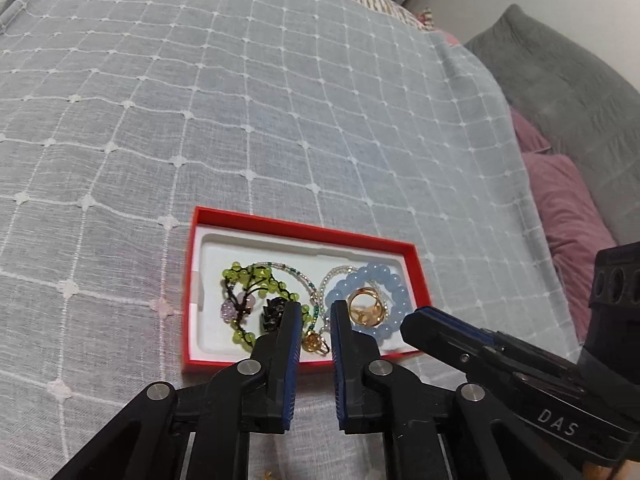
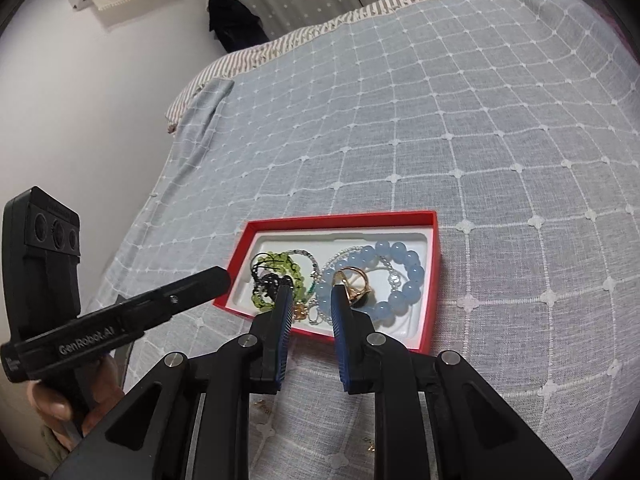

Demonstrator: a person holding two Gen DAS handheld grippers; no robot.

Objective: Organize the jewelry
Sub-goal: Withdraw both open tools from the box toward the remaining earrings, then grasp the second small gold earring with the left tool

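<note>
A red box (image 1: 280, 220) (image 2: 340, 218) with a white insert lies on the bed. In it are a green bead bracelet (image 1: 256, 276) (image 2: 280, 260), a pale blue bead bracelet (image 1: 376, 272) (image 2: 412, 272), a large gold ring (image 1: 366, 306) (image 2: 354, 284), a black ornament (image 1: 272, 308) and a small gold piece (image 1: 316, 342) (image 2: 300, 312). My left gripper (image 1: 316, 308) hangs over the box's near side, open, with the small gold piece showing through the gap below. My right gripper (image 2: 310, 292) hovers beside it, open and holding nothing.
A grey-blue checked bedspread (image 1: 240, 120) covers the bed. Pink pillows (image 1: 568, 208) and a grey cushion (image 1: 560, 80) lie at the right. A white wall (image 2: 100, 120) borders the bed's left. A hand (image 2: 52, 404) holds the left gripper's handle. Tiny gold bits (image 2: 262, 402) lie on the cloth.
</note>
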